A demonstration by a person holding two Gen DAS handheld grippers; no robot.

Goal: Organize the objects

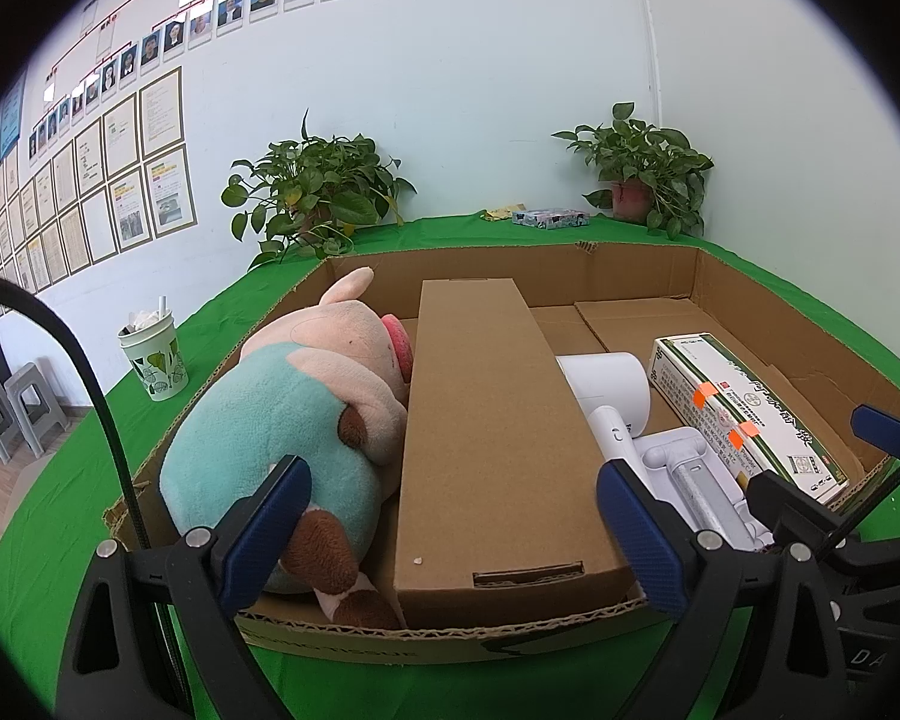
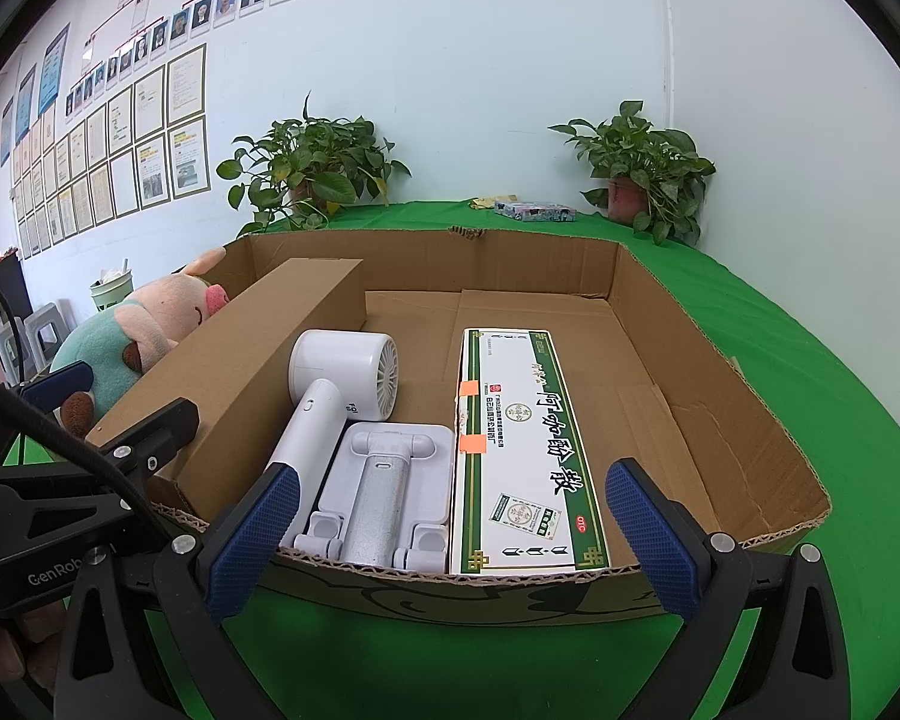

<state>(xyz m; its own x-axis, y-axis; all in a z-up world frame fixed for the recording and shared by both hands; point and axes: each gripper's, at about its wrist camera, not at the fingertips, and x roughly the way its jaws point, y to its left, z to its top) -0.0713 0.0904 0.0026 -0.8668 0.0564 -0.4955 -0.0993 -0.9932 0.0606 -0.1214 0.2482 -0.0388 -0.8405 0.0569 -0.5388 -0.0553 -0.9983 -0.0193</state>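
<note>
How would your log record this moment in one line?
left gripper: open, empty | right gripper: open, empty | cardboard tray: plush toy, fan, medicine box

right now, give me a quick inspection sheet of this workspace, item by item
surface: green cloth over the table.
job's things: open cardboard tray holding a plush toy, a long brown box, a white handheld fan, a white folding stand and a green-and-white carton.
clutter: paper cup on the cloth left of the tray; small patterned box by the far wall.
grippers: left gripper open and empty; right gripper open and empty, both at the tray's near edge.
cables: black cable arcing beside the left gripper.
surroundings: two potted plants; framed papers on the wall.
</note>
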